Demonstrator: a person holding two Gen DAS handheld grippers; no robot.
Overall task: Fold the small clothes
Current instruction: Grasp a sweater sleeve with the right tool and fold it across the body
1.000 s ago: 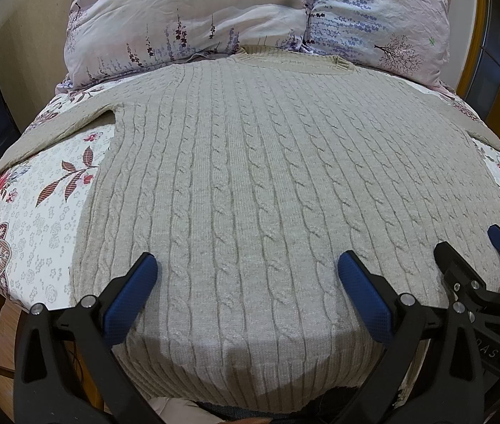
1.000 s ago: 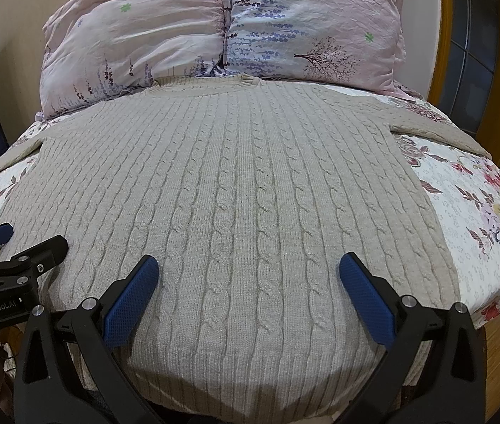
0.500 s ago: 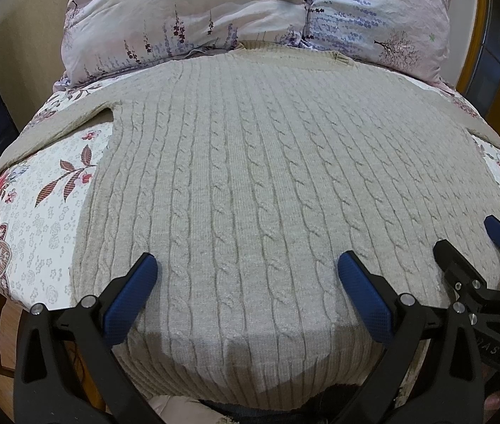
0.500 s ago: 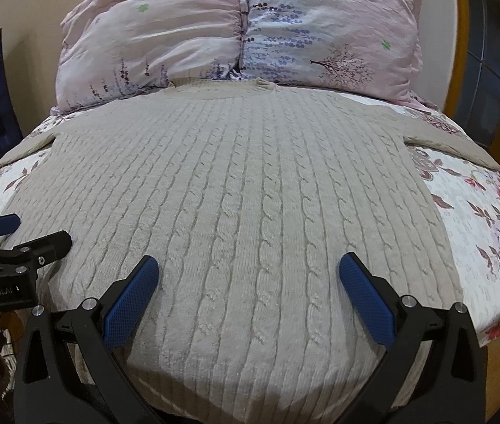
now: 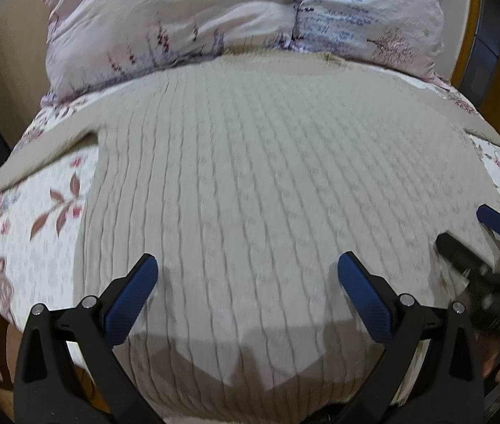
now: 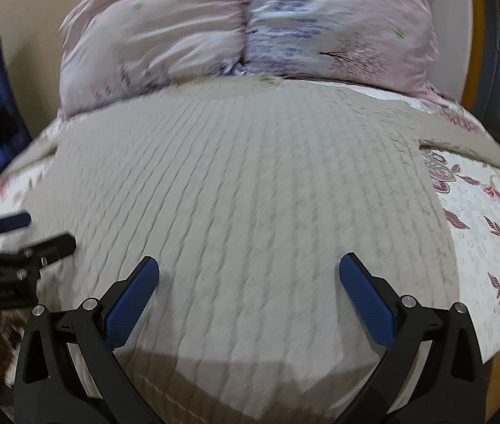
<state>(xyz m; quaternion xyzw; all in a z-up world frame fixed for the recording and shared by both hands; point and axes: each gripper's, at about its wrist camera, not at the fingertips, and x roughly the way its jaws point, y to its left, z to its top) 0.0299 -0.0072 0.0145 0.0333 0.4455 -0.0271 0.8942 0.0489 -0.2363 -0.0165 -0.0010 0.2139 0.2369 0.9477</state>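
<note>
A beige cable-knit sweater (image 5: 257,176) (image 6: 243,190) lies flat on the bed, neck towards the pillows, sleeves spread to both sides, hem nearest me. My left gripper (image 5: 246,275) hovers open over the lower left half of the sweater, nothing between its blue pads. My right gripper (image 6: 248,275) is open over the lower right half, also holding nothing. Each gripper shows in the other's view: the right gripper (image 5: 472,233) at the right edge, the left gripper (image 6: 27,233) at the left edge. Both views are motion-blurred.
Two pale floral pillows (image 5: 250,14) (image 6: 250,24) stand at the head of the bed. A floral quilt (image 5: 27,219) (image 6: 486,219) shows on both sides of the sweater. A wooden frame (image 5: 465,28) rises at the right. The bed's near edge lies just below the hem.
Both grippers have moved forward and lower over the sweater, so the hem sits closer and the pillows loom larger. Their shadows now fall on the hem. Both stay open.
</note>
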